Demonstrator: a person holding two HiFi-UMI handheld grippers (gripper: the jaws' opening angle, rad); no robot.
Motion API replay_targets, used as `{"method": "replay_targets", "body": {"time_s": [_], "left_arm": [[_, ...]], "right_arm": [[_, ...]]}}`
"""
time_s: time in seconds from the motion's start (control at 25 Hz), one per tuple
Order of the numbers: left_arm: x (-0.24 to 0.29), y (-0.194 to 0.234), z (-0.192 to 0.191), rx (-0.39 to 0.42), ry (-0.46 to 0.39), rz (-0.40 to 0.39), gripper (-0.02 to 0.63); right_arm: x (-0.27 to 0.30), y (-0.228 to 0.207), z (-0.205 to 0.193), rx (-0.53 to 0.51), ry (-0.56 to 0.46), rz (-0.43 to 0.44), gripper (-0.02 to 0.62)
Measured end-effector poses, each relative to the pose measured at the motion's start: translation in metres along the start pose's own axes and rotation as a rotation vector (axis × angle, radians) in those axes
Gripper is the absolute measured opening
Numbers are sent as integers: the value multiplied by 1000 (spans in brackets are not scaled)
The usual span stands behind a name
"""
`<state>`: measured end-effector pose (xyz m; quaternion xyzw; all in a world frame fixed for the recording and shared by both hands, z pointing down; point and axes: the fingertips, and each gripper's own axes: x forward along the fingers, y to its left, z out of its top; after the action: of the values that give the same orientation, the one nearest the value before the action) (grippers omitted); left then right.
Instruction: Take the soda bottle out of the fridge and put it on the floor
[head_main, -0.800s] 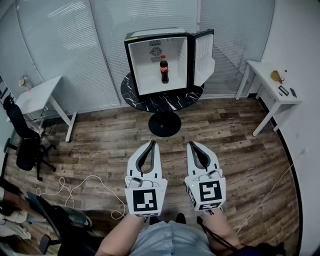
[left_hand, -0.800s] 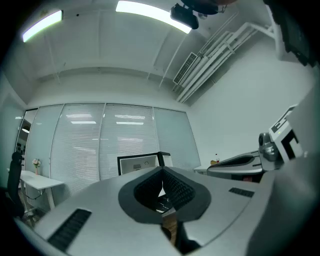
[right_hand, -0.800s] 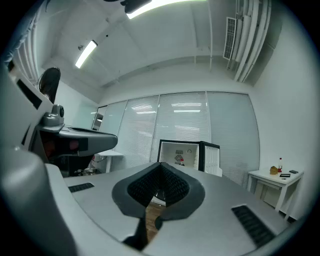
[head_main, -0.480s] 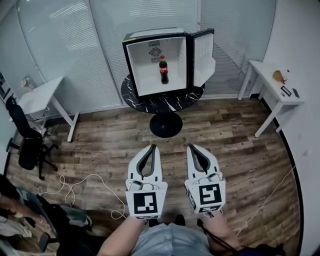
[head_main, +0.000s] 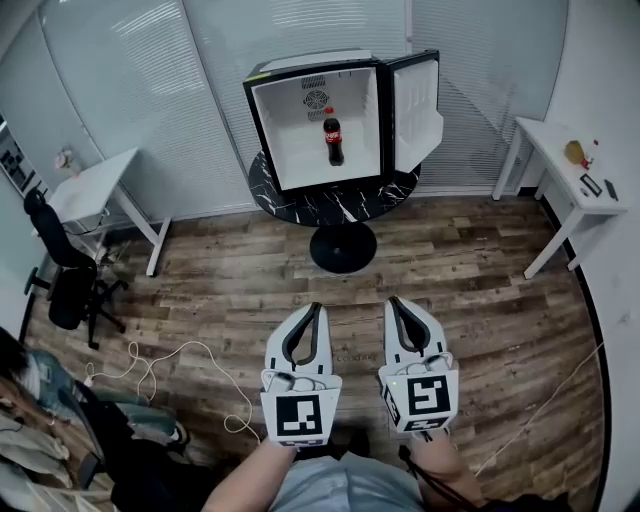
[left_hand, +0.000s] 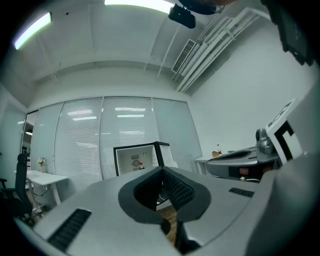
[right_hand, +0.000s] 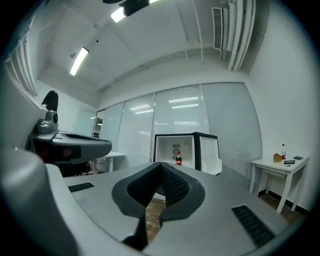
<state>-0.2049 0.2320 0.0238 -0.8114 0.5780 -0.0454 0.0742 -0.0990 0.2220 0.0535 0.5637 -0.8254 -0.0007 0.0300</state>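
The soda bottle (head_main: 333, 137) stands upright inside the fridge (head_main: 290, 150), far across the room, right of the middle of the bare white compartment and clear of the walls. The fridge door (head_main: 418, 100) is swung wide to the right, leaving the front fully open. The fridge sits on a round black table (head_main: 335, 205) whose rim juts out just in front of the compartment's lower edge.

Near the person, the left gripper (head_main: 315, 308) and the right gripper (head_main: 393, 301) are side by side, a little apart, pointing toward the fridge. Each has its jaws pressed together at the tips with nothing between them.

A wide stretch of wooden floor (head_main: 250, 280) lies between the grippers and the table's pedestal. A white desk (head_main: 95, 190) and a black office chair (head_main: 65, 285) stand at the left edge, a loose cable (head_main: 170, 362) lies on the floor to the near left, and a white side table (head_main: 575, 190) stands against the right wall.
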Motion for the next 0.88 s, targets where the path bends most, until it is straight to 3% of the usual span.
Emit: {"method": "replay_targets", "body": {"time_s": [0.48, 0.88], "left_arm": [[95, 46, -38, -28, 30, 13, 18], [207, 130, -18, -10, -53, -8, 18]], "right_arm": [[95, -33, -26, -4, 52, -29, 14], [228, -45, 22, -35, -29, -44, 14]]}}
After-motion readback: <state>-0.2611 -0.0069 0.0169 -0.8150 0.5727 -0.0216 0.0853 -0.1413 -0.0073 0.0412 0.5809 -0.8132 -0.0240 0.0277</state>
